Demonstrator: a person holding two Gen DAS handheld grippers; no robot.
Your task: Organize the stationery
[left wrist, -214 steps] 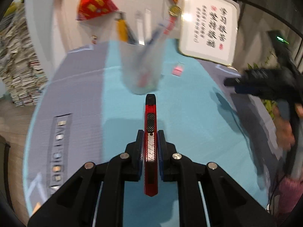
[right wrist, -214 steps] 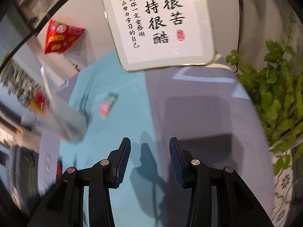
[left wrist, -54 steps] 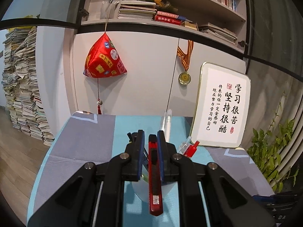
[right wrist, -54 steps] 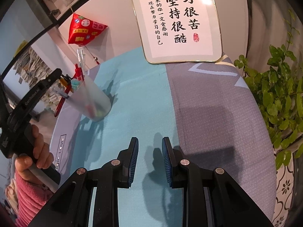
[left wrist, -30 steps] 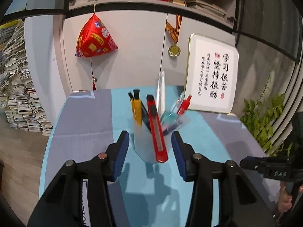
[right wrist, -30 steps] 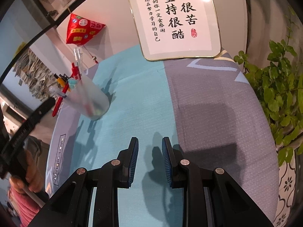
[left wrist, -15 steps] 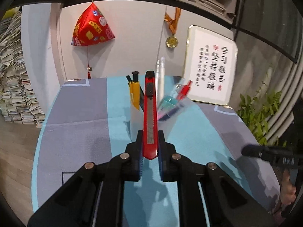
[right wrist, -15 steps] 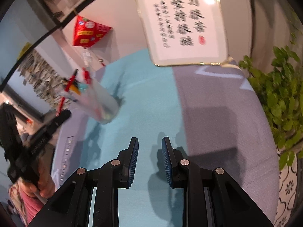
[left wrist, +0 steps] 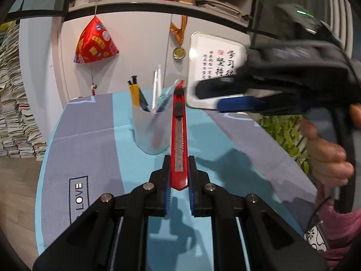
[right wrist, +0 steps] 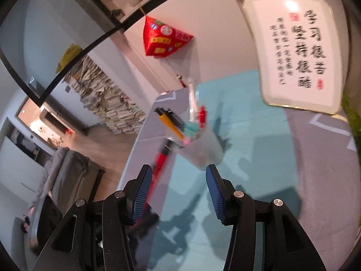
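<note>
Red pouch (left wrist: 96,40) & medal (left wrist: 179,52) on wall, framed calligraphy (right wrist: 295,52), plant (left wrist: 285,133), paper stacks (right wrist: 106,106).

Your left gripper (left wrist: 179,180) is sitting near, clamping the near end of the utility knife (left wrist: 178,135), which is running away from you toward the pen cup (left wrist: 150,133). The cup is standing on the table mat (left wrist: 90,135), just left of the knife's far end, with pens (left wrist: 135,94) leaning inside it. Your right gripper (right wrist: 178,192) is reaching in from the right, jaws spread, above the mat and short of the cup (right wrist: 203,149). The framed sign (left wrist: 212,67) is leaning at the far right edge, behind the cup.
</note>
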